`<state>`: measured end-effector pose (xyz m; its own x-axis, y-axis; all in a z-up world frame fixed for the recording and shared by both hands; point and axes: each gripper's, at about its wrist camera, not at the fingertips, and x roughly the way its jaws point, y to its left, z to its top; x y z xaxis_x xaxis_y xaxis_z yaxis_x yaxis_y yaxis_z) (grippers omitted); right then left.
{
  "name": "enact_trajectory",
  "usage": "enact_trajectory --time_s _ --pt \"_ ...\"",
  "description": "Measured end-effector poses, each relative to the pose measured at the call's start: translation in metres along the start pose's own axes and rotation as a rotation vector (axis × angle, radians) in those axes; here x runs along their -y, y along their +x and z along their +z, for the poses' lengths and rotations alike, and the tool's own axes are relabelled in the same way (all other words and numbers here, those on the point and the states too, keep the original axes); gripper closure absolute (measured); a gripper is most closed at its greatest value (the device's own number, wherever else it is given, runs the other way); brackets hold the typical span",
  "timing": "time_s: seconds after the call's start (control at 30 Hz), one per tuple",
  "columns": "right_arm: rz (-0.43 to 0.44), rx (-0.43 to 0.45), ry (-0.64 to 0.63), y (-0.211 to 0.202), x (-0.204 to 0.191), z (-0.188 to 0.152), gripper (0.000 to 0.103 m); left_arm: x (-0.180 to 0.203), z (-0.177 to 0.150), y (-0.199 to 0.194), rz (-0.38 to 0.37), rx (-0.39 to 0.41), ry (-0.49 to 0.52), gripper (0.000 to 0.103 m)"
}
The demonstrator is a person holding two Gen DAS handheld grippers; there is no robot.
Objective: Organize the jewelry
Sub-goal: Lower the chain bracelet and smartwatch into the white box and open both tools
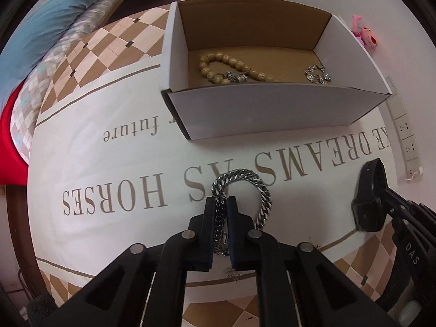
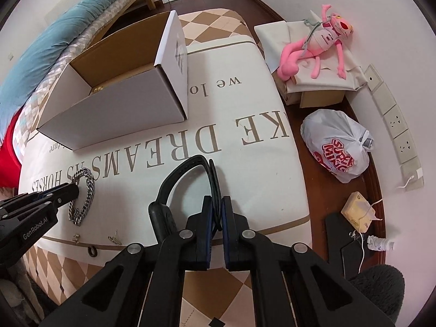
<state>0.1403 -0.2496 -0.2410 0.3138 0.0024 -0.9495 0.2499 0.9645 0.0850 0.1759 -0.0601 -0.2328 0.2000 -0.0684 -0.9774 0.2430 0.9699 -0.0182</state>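
Left gripper: jaws pressed together on 1 side of the steel chain bracelet, pinching a few links near the left of its loop. The rest of the loop lies flat on the white printed cloth, curling away to the right and back under the fingers.

Right gripper: jaws pinched on the thin strap of the black watch. The strap arches up and to the left; the watch body hangs or rests beside the left finger, near the cloth.

Cardboard box: open, on the far side of the cloth, well apart from both grippers. Already inside: a string of wooden beads and 2 small silver pieces.

Loose on the near edge of the cloth: 2 small gold-coloured bits and a dark ring.

Risks, as judged from here:
- The chain is heavy and held by few links. On lifting, the free part may swing and slide out of the pads, or catch the box's near wall.
- The watch is gripped by its strap only. The body could pivot, twist the strap out, or knock the box rim.
- The grippers stand side by side; moving both to the box together may bring them into contact.
- A dragging chain could sweep the small pieces off the near edge.
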Motion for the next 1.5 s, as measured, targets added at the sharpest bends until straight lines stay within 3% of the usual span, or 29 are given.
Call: enact_trajectory --time_s 0.47,0.67,0.87,1.0,1.13,1.4,1.47,1.5 --pt "0.102 0.07 0.012 -0.042 -0.002 0.002 0.097 -0.02 -0.011 -0.081 -0.126 0.119 -0.083 0.097" --pt "0.176 0.127 0.002 -0.079 -0.014 0.023 0.097 -0.022 0.008 -0.129 -0.197 0.193 -0.094 0.097" --pt "0.219 0.182 -0.034 -0.108 -0.031 0.075 0.097 -0.023 0.051 -0.166 -0.239 0.268 -0.078 0.097" --pt "0.201 0.176 -0.075 -0.101 -0.047 0.114 0.097 -0.026 0.088 -0.152 -0.218 0.257 -0.073 0.097" --pt "0.187 0.106 -0.098 -0.072 -0.059 0.145 0.097 -0.035 0.117 -0.124 -0.209 0.201 -0.096 0.097" --pt "0.195 -0.01 -0.149 -0.028 -0.075 0.17 0.096 -0.051 0.135 -0.1 -0.24 0.131 -0.176 0.096" --pt "0.198 -0.041 -0.149 -0.02 -0.077 0.173 0.094 -0.053 0.138 -0.098 -0.218 0.119 -0.189 0.094" --pt "0.196 -0.049 -0.149 -0.017 -0.078 0.175 0.088 -0.054 0.139 -0.098 -0.206 0.112 -0.193 0.092"
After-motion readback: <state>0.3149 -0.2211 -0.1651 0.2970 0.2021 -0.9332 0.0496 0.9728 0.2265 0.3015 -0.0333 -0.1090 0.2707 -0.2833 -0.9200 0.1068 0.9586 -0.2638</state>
